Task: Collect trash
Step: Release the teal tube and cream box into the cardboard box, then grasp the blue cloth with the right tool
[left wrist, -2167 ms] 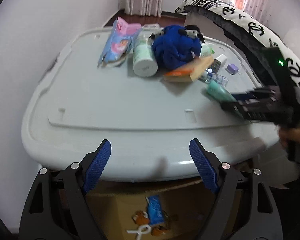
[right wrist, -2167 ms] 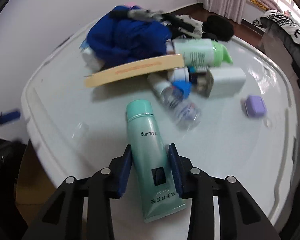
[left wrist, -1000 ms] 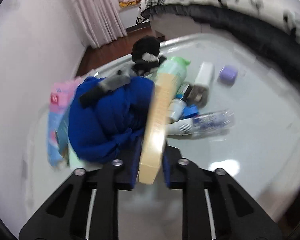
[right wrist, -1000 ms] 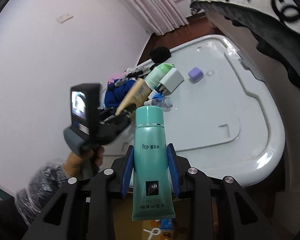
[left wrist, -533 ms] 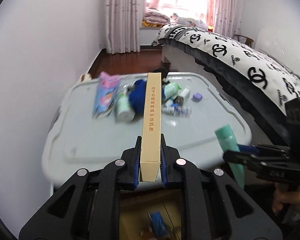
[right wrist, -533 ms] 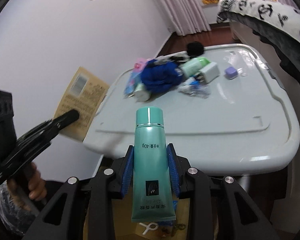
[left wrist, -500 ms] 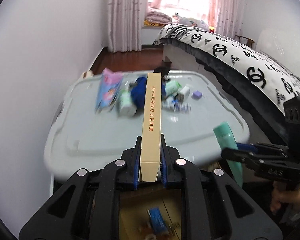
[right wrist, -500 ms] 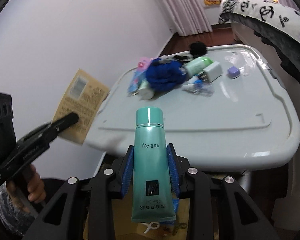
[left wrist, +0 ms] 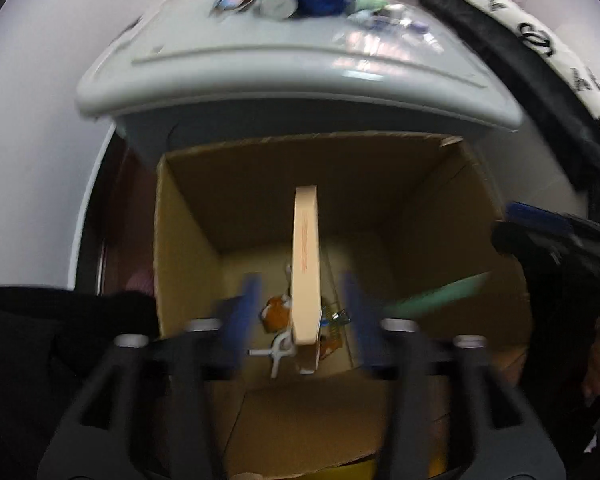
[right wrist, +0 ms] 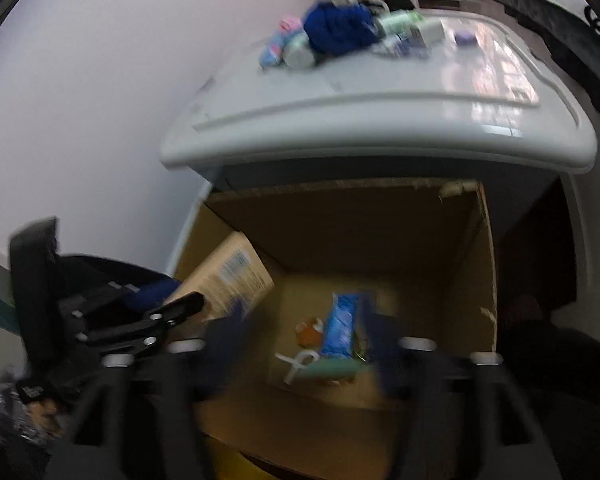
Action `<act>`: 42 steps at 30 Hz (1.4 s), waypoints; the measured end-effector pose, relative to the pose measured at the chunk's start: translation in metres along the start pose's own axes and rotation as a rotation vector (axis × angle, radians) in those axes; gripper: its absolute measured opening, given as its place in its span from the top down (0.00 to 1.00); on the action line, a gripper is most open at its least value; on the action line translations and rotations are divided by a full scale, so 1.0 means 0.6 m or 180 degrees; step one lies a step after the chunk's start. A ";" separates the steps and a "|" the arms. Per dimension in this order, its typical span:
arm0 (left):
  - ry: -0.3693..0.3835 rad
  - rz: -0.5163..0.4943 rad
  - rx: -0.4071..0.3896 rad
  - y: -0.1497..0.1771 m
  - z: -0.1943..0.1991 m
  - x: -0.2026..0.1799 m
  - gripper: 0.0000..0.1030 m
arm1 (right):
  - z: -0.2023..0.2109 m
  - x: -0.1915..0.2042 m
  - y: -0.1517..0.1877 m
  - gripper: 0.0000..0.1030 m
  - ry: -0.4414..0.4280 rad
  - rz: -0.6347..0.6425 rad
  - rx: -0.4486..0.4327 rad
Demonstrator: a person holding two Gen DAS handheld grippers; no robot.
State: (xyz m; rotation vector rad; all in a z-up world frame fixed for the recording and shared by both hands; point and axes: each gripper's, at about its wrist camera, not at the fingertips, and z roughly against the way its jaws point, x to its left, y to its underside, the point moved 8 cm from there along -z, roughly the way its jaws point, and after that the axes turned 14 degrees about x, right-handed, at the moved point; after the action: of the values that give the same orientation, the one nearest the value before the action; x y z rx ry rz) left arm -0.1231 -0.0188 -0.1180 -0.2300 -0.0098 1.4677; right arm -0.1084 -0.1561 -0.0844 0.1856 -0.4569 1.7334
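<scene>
Both grippers [left wrist: 300, 312] [right wrist: 304, 344] downward, jaws just opened.

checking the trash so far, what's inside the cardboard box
In the cardboard box: a blue packet, an orange wrapper, a white plastic piece and a green tube; a tan flat box is dropping in. The near floor is hidden.

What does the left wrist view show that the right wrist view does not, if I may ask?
Only the left wrist view shows the flat tan box edge-on, with red print along its narrow side. Only the right wrist view shows that box's broad face with a blue printed patch, and a blue packet on the carton floor. Both show the open cardboard carton, the green tube, the white clip inside the carton, and the grey lid with clutter.
</scene>
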 end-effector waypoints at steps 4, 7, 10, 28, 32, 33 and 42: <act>0.0161 0.0149 -0.0070 -0.009 0.014 0.013 0.31 | 0.001 -0.004 -0.005 0.33 -0.0101 -0.0032 -0.0004; 0.0284 0.0154 -0.0097 -0.035 0.033 0.006 0.31 | 0.025 -0.013 -0.042 0.33 -0.0159 -0.0027 -0.0100; 0.0361 0.0136 -0.0206 -0.094 0.063 -0.001 0.31 | 0.065 -0.030 -0.115 0.33 -0.0182 -0.0028 -0.0255; 0.0428 0.0593 -0.0700 -0.323 0.109 0.082 0.23 | -0.064 -0.059 -0.647 0.05 0.0378 -0.0225 -0.0414; 0.0475 0.0613 -0.0610 -0.324 0.100 0.080 0.23 | -0.107 -0.056 -0.649 0.41 0.0314 -0.0197 -0.0314; 0.0484 0.0594 -0.0612 -0.323 0.101 0.077 0.23 | -0.108 -0.049 -0.635 0.45 0.0222 -0.0145 -0.0280; 0.0465 0.0500 -0.0636 -0.315 0.103 0.059 0.23 | 0.037 -0.057 -0.475 0.48 -0.1824 -0.0595 -0.0365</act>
State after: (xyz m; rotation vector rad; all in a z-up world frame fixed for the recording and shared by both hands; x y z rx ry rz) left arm 0.0577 0.0091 -0.0321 -0.5100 -0.0204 1.6040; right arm 0.1722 -0.1531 -0.0201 0.6301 -0.9228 1.4497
